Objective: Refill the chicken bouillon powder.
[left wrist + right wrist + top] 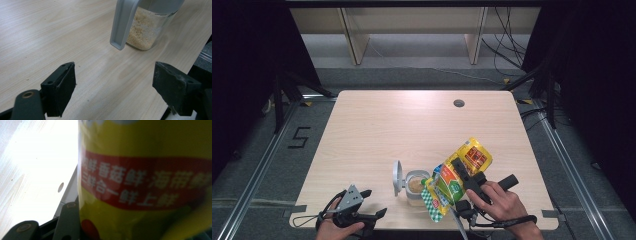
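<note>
A clear jar [415, 189] of tan granules stands near the table's front edge, its grey flip lid [397, 177] swung open to the left. My right gripper [458, 167] is shut on a yellow pouch [472, 155]. The pouch is tilted, and its green-checked lower end sits next to the jar's right side. In the right gripper view the pouch [140, 180] shows a red band, with one finger [67, 220] against its left edge. My left gripper [374, 202] rests open at the front left. Its jaws [112, 87] stand wide apart, facing the jar [145, 32] and lid [123, 22].
The wooden table [387, 130] has a round cable hole [458, 103] at the back right. Grey floor with rails surrounds it, and cables lie at the far right. The jar stands close to the front edge.
</note>
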